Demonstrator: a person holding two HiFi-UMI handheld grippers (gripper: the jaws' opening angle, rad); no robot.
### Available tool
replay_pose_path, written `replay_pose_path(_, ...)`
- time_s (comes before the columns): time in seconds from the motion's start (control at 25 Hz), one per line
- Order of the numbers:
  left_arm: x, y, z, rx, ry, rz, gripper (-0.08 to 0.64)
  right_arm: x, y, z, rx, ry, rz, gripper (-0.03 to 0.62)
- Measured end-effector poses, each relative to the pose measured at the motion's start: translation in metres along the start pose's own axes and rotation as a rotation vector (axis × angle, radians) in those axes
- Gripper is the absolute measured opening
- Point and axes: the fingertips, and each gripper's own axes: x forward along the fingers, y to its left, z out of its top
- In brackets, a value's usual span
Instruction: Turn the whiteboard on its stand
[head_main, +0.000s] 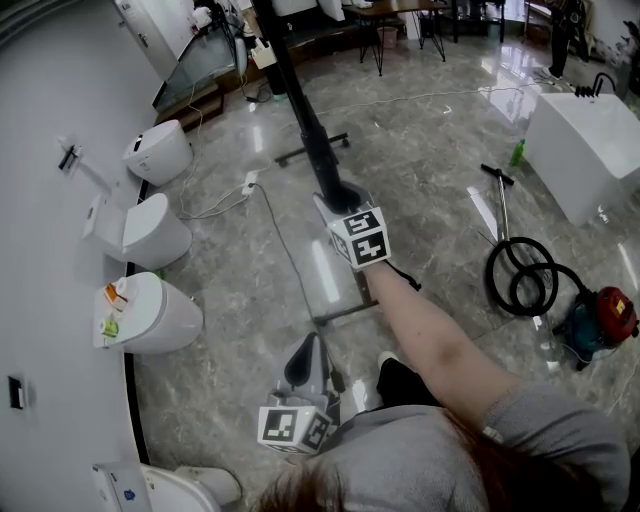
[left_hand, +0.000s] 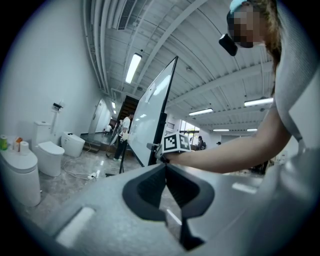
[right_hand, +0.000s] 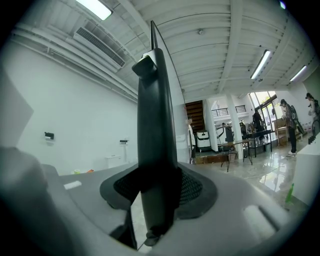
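Whiteboard (head_main: 300, 110) shows up edge-on in the head view, a dark bar running from the top centre of the frame down to the middle. It sits on its stand (head_main: 290, 156) on the marble floor (head_main: 430, 170). The right gripper (head_main: 335, 200) is the one on the job: in its own view the board's dark frame edge (right_hand: 157, 125) stands upright between the jaws, and they're clamped on it, with the arm stretched out. The left gripper (head_main: 308, 348) hangs at the bottom centre, close to the body, jaws pinched together on nothing (its own view shows the pads meeting). It's well apart from the board, which sits ahead of it in the upper middle of that view. What matters imo: the gripped edge runs up-down through the right jaws and the board stretches away from them toward the top of the frame. So turning it probably means swinging that edge sideways, and the right hand is by far the nearer one.
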Motion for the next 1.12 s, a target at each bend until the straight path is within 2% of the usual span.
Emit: replay_pose_path(1.12, -0.048, -0.033, -0.010, 0.015, 0.005, -0.035, -0.003, -0.062, 0.024, -0.007, 0.017, -0.023, -0.009, 0.175)
